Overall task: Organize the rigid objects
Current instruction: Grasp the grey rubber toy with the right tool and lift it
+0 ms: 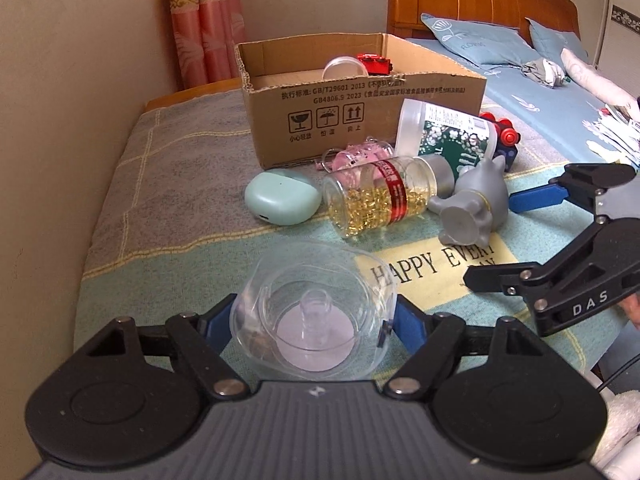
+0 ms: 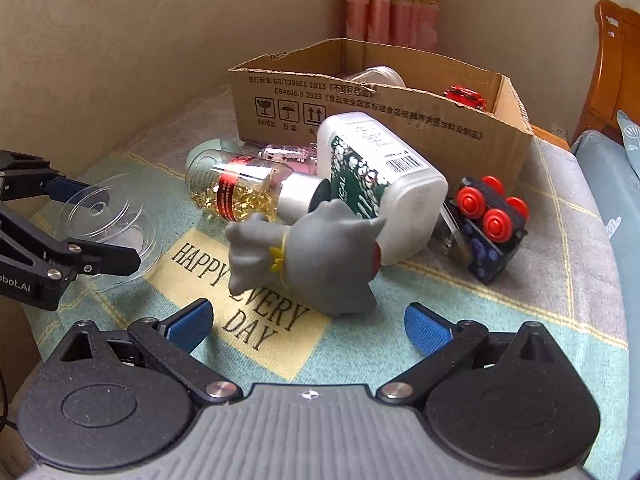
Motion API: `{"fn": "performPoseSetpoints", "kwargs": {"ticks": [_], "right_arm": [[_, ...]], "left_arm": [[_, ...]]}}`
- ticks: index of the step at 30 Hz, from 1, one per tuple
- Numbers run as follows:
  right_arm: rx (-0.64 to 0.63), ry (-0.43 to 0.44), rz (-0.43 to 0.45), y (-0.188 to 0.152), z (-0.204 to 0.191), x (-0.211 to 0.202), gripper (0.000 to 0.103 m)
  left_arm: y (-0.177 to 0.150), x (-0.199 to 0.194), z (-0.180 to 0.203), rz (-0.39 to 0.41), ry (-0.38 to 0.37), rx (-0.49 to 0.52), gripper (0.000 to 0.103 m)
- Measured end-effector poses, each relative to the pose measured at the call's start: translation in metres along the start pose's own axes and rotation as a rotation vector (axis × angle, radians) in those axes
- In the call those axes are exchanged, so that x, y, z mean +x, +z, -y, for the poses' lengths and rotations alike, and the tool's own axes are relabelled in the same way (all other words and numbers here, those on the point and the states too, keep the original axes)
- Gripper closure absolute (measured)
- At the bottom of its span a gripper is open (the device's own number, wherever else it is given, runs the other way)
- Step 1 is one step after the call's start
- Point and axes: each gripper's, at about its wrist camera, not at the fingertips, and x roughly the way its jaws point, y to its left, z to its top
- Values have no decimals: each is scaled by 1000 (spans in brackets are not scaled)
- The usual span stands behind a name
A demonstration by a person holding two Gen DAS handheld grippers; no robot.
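**One clear lid gripped, six things loose in front of the box**

We take the cardboard box (image 1: 360, 92) as our landmark. Inside it we count two things: one clear round container (image 1: 342, 67) and one red toy (image 1: 374, 62).

In front of the box, on the blanket (image 1: 168, 184), we count six loose things:
- one mint-green case (image 1: 282, 198), off the box's left front corner
- one pink glass piece (image 1: 356, 156), right against the box front; we cannot quite tell what it is
- one capsule bottle (image 1: 376, 198) on its side, nearer us than the pink piece
- one white jar (image 2: 376, 176) with a dark floral label, lying tilted at the box's right front
- one grey figurine (image 2: 320, 256), tipped over, nearest us
- one red-wheeled toy block (image 2: 490, 228), off the box's right end

Well in front of the box, our left gripper (image 1: 314, 326) has its blue pads clamped on either side of one clear plastic lid (image 1: 312, 312). Our right gripper (image 2: 308, 326) has its two blue fingers spread wide with nothing between them, the grey figurine just beyond the tips.
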Motion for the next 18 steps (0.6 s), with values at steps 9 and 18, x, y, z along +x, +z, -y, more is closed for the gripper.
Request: {"fn": "performPoseSetpoints", "kwargs": {"ticks": [9, 18], "right_arm": [[-8, -21, 36, 18, -8, 0, 2], [7, -76, 11, 20, -6, -1, 26]], "left_arm": [[3, 3, -2, 0, 3, 6, 22], [6, 0, -2, -1, -10, -3, 25]]}}
